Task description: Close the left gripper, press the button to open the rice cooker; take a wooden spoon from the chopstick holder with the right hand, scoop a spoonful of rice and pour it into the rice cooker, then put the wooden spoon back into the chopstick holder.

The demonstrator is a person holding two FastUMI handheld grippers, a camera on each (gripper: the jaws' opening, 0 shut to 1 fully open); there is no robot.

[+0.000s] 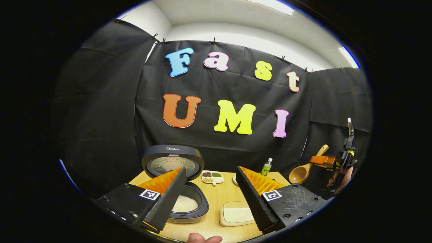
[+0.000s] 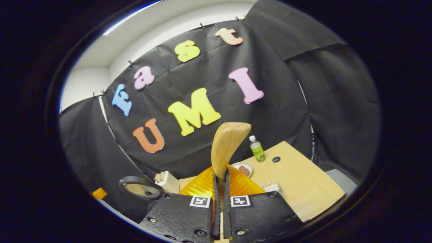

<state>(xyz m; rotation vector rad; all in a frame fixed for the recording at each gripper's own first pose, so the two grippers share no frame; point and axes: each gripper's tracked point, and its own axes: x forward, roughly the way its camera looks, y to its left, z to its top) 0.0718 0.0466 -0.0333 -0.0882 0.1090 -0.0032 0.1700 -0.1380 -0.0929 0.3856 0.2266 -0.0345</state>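
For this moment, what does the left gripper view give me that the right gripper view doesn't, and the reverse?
Left gripper view: white rice inside the open rice cooker, a divided dish of grains, the open left gripper, and the bowl of the wooden spoon.
Right gripper view: the right gripper shut on the wooden spoon's handle, seen close up.
Shared: the wooden spoon, the green bottle, the raised cooker lid, the table.

Dark round rice cooker (image 1: 187, 202) on the table, lid (image 1: 172, 162) upright, white rice inside. Light wooden spoon (image 2: 225, 148) clamped by handle, held aloft, bowl empty.
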